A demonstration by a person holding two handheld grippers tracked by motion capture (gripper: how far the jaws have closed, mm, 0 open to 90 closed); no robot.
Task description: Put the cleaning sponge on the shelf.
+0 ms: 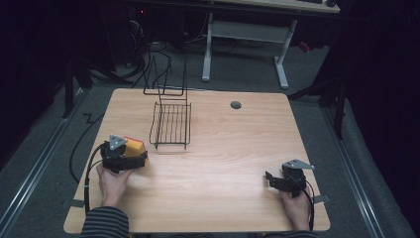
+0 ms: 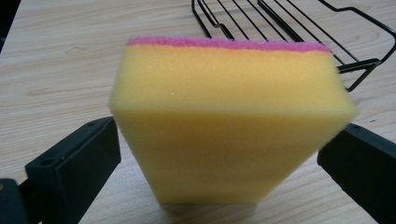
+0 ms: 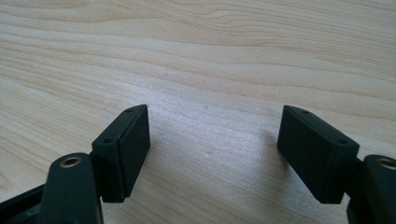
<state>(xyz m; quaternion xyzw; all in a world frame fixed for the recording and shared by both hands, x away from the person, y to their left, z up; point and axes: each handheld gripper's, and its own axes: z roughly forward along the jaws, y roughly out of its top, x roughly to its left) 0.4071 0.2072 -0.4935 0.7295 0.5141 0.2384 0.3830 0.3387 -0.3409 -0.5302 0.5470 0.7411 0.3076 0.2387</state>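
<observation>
- The left gripper (image 1: 130,154) sits at the left side of the wooden table (image 1: 223,148). Its black jaws are clamped on the sponge (image 2: 229,126), one on each side.
- The sponge is a soft yellow foam block with a thin, rough pink layer on the far face.
- The rack (image 1: 171,124) is made of thin black wire and stands just beyond the sponge.
- The right gripper (image 3: 212,149) is low over the bare table at the right. Its flat, rectangular jaws are wide apart and hold nothing.
</observation>
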